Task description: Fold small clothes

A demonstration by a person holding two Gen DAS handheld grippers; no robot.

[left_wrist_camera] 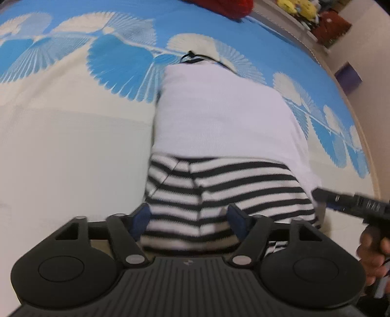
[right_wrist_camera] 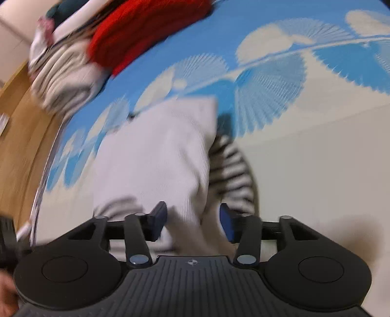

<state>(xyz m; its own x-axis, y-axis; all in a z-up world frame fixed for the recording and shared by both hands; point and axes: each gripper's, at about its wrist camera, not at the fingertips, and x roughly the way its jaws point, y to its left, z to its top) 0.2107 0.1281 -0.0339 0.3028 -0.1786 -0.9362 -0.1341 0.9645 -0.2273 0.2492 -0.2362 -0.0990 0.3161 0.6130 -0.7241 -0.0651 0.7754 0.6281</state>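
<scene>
A small garment lies on the bedspread: a pale lilac-white panel (left_wrist_camera: 219,112) folded over a black-and-white striped part (left_wrist_camera: 219,192). My left gripper (left_wrist_camera: 189,220) is open, its blue-padded fingers to either side of the striped near edge. In the right wrist view the white panel (right_wrist_camera: 156,156) fills the middle, with the striped part (right_wrist_camera: 231,170) at its right. My right gripper (right_wrist_camera: 193,222) is open over the white cloth's near corner. It also shows in the left wrist view (left_wrist_camera: 351,202) at the garment's right edge.
The bedspread (left_wrist_camera: 73,146) is cream with blue fan patterns. A pile of clothes, red (right_wrist_camera: 146,31) on striped cream (right_wrist_camera: 63,78), lies at the far end. A wooden floor (right_wrist_camera: 19,126) runs past the bed's edge. A shelf with toys (left_wrist_camera: 302,9) stands behind.
</scene>
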